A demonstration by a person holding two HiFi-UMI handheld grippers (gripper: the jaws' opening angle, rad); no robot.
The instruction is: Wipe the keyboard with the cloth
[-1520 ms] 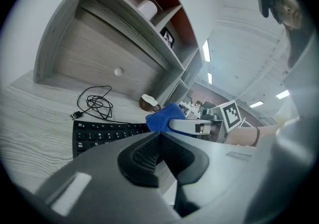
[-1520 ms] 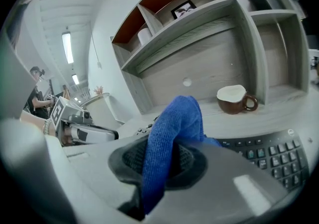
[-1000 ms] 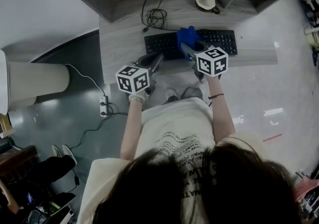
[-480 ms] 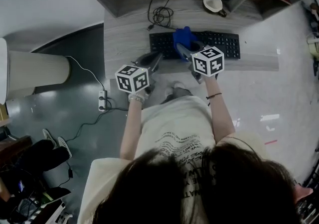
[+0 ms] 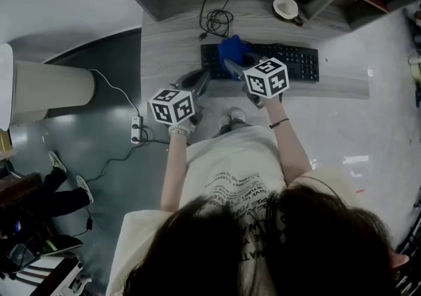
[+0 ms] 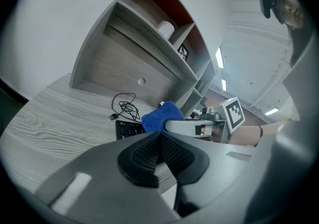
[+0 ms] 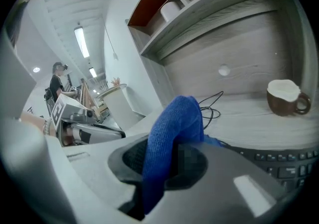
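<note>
A black keyboard (image 5: 293, 62) lies on the grey wood desk (image 5: 170, 45). A blue cloth (image 5: 231, 47) rests on the keyboard's left part, and my right gripper (image 5: 231, 64) is shut on it. In the right gripper view the cloth (image 7: 174, 128) bulges up between the jaws, with keyboard keys (image 7: 285, 161) to the right. My left gripper (image 5: 202, 80) hovers at the desk's front edge, left of the keyboard, shut and empty. In the left gripper view its pads (image 6: 149, 154) meet, with the cloth (image 6: 162, 117) and the keyboard's end (image 6: 128, 129) beyond them.
A brown cup (image 5: 287, 7) stands at the back right of the desk, and a coiled black cable (image 5: 216, 22) lies behind the keyboard. Shelves rise at the desk's back. A power strip (image 5: 137, 134) and a white cylinder (image 5: 49, 93) are on the floor to the left.
My right gripper has slid the cloth leftward along the keyboard. The left gripper has stayed near the desk's front edge.
</note>
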